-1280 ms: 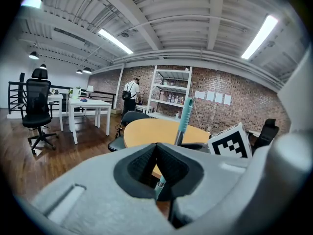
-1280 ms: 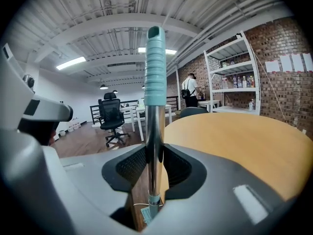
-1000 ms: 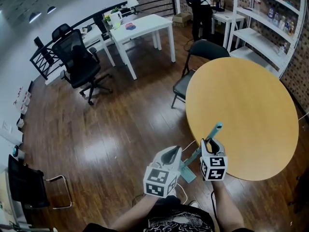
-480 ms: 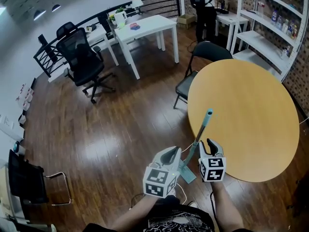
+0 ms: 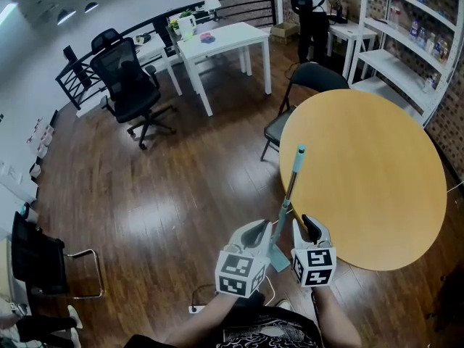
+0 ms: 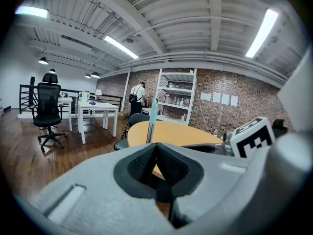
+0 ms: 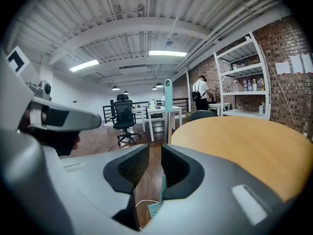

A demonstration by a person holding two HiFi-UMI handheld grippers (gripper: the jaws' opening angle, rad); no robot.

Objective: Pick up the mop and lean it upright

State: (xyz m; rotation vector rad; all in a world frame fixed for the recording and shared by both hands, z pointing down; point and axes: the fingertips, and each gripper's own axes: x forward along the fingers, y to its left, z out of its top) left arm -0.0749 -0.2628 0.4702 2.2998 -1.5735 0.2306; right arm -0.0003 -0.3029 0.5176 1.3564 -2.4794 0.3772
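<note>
The mop [image 5: 291,183] has a grey pole with a teal grip and a teal head [image 5: 278,258] on the wood floor. It stands nearly upright at the near left rim of the round table [image 5: 377,172]. My left gripper [image 5: 262,230] is just left of the pole's lower part, with its jaws shut on nothing. The pole [image 6: 152,119] rises beyond its tips. My right gripper [image 5: 310,228] is just right of the pole. A narrow gap shows between its closing jaws [image 7: 155,153], with nothing pressed between the pads. The pole [image 7: 167,106] stands past them.
A black folding chair [image 5: 304,85] is tucked at the table's far side. An office chair [image 5: 134,85] and white tables [image 5: 221,38] stand further back, and white shelves [image 5: 406,42] are at the right. A person [image 5: 312,13] stands at the back. A chair [image 5: 43,267] is at the left, and a cable socket [image 5: 194,309] lies by my feet.
The mop pole swung up from leaning low over the table rim to nearly upright. It now stands clear of the right gripper, which shifted slightly left and toward me.
</note>
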